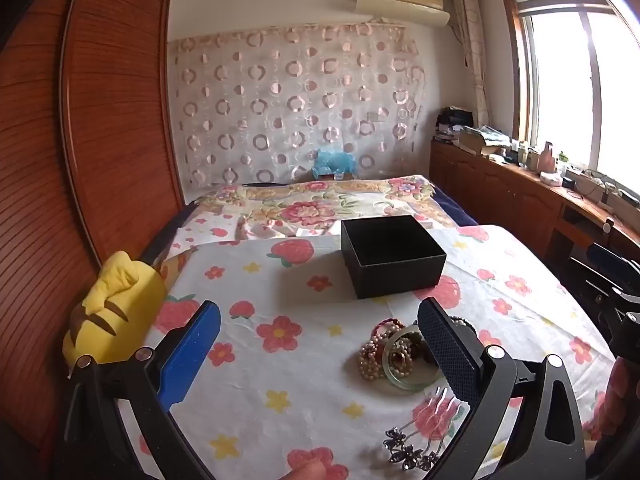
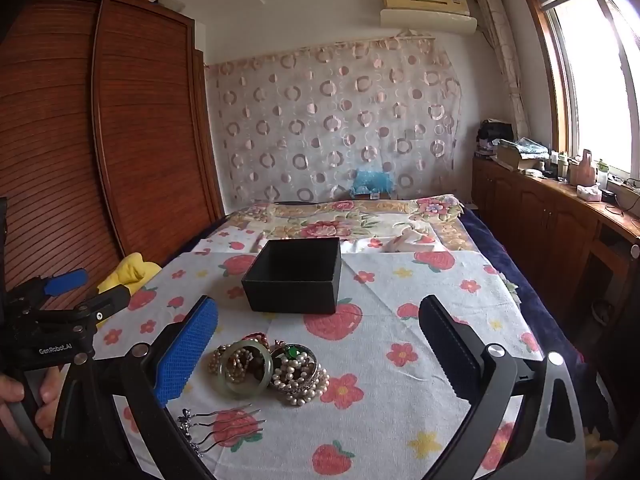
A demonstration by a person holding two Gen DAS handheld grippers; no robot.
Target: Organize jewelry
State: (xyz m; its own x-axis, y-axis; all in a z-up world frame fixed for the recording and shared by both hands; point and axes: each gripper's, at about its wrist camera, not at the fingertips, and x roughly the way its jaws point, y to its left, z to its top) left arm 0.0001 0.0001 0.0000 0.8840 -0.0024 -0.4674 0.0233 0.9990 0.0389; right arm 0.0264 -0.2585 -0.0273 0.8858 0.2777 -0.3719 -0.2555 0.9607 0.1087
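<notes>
An open, empty black box stands on the flowered cloth. In front of it lies a jewelry pile: a pale green jade bangle, pearl strands and a red cord. A metal hair comb lies nearest. My left gripper is open and empty, held above the cloth left of the pile; it also shows in the right wrist view. My right gripper is open and empty, above the pile.
A yellow plush toy lies at the cloth's left edge beside the wooden wardrobe. A floral bed stretches behind the box. A cluttered wooden cabinet runs under the window on the right.
</notes>
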